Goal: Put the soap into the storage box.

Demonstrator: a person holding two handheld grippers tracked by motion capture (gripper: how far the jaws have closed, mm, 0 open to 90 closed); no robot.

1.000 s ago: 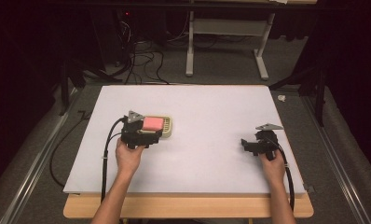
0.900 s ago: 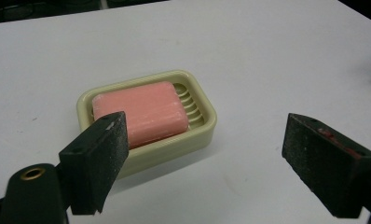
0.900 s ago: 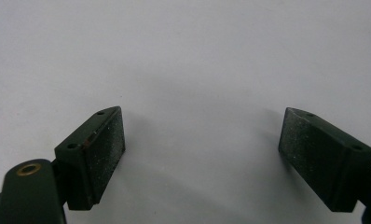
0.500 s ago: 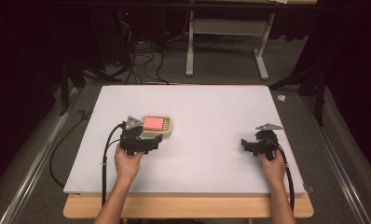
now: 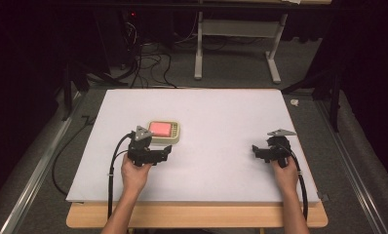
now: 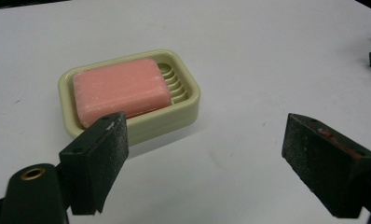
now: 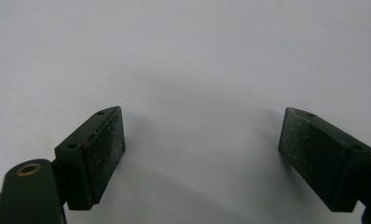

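Since a second ago the left gripper [image 5: 165, 153] has drawn back from the soap dish [image 5: 164, 132] toward the person's edge of the table, so a strip of bare white surface now shows between the two; the dish itself has not shifted.

The pink soap bar [image 6: 120, 90] lies flat inside the cream soap dish [image 6: 183, 109], filling most of it and leaving a band of ribbed drainage slots uncovered at one end. In the high view the dish sits left of the table's middle, just beyond and slightly left of the left gripper. In the left gripper view [image 6: 203, 161] the dish stands ahead of the jaws and off toward the left one, whose tip overlaps the dish's near rim in the picture; whether it touches cannot be told. Those jaws are spread wide with nothing between them.

Well apart, near the right edge of the white table [image 5: 221, 112], the right gripper [image 5: 258, 151] is held in the person's right hand. Its own view [image 7: 202, 156] shows both jaws wide apart over bare tabletop.
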